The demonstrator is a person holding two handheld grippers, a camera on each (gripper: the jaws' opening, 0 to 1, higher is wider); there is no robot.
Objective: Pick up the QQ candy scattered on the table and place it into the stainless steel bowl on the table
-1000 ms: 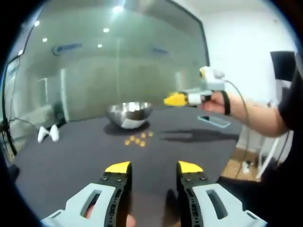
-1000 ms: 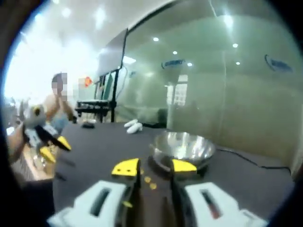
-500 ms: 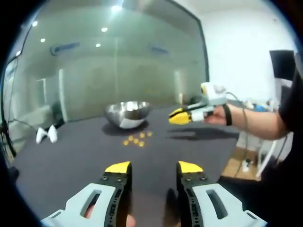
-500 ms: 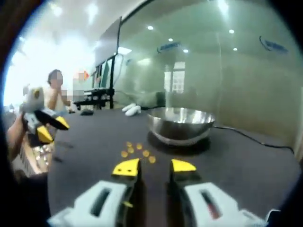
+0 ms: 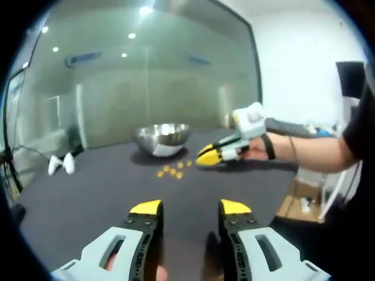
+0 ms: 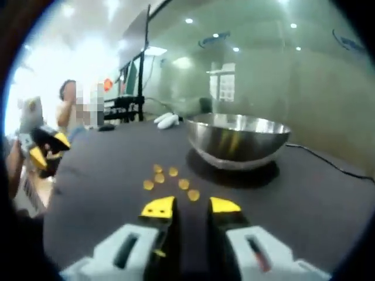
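Several small yellow QQ candies [image 5: 173, 170] lie loose on the dark table, just in front of the stainless steel bowl [image 5: 163, 139]. My left gripper [image 5: 190, 208] hovers well back from them, open and holding nothing. My right gripper [image 5: 210, 157] comes in from the right in a person's hand, its yellow tips low over the table beside the candies. In the right gripper view my right gripper [image 6: 191, 206] is open with a narrow gap, with the candies [image 6: 170, 180] just ahead of its tips and the bowl [image 6: 237, 140] behind them. The left gripper [image 6: 44, 149] shows at the far left.
Two white objects [image 5: 61, 164] lie on the table's far left, also seen as white objects [image 6: 167, 120] behind the bowl. A thin cable [image 6: 328, 161] runs across the table right of the bowl. A glass wall stands behind. A person [image 6: 70, 108] stands far off.
My right gripper has come down and forward to the table, so the candies and bowl loom larger in its view. The left gripper has stayed nearly still.
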